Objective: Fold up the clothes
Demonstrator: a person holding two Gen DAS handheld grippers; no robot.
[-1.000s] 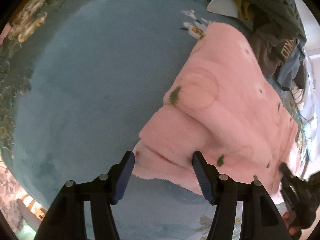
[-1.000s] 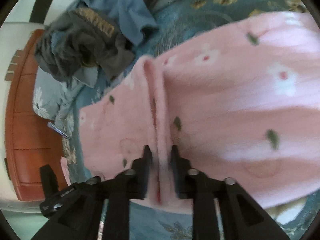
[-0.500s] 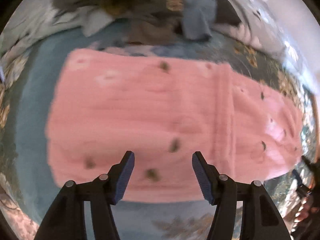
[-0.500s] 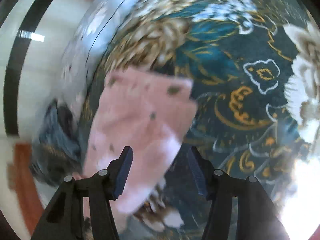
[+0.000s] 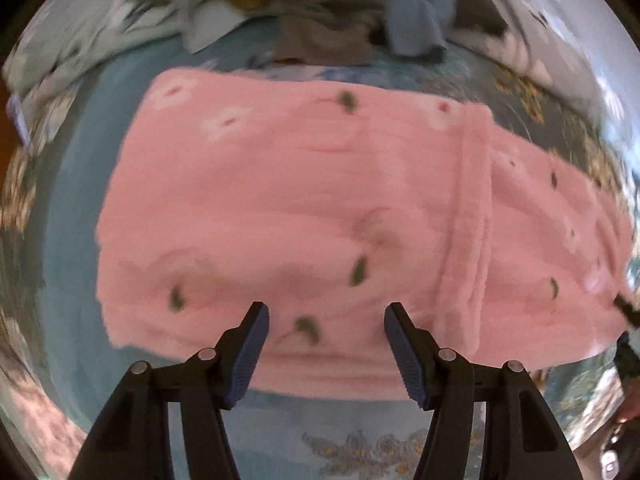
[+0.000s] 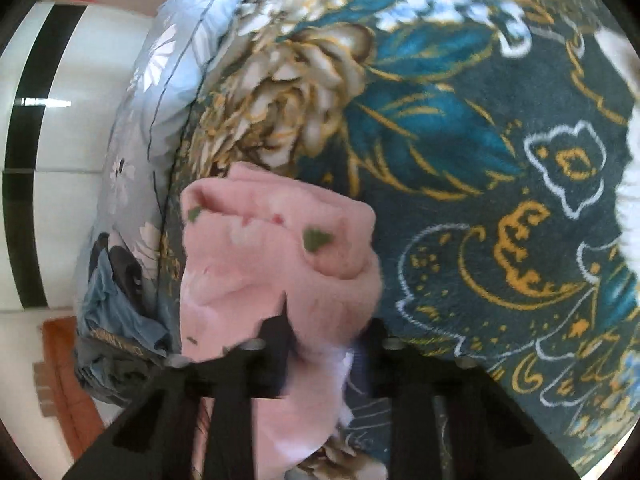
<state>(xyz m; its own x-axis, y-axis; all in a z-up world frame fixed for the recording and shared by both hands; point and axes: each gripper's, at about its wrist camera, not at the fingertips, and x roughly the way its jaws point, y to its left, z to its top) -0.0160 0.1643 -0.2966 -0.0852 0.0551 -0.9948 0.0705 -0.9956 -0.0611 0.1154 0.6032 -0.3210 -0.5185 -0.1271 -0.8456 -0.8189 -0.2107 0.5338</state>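
Left wrist view: a pink garment (image 5: 304, 216) with small green and white motifs lies flat across the middle of the frame on a blue bedspread (image 5: 76, 184). The left claw (image 5: 324, 348) hangs above its lower edge, jaws spread and empty. A blurred pile of grey and blue clothes (image 5: 352, 4) fills the top edge.

Right wrist view: the right claw (image 6: 324, 344), at bottom centre, has just been closing and pinches a bunched fold of the garment (image 6: 256, 264). Its fingertips are partly hidden by cloth. A dark floral blanket (image 6: 480, 160) fills the right side.
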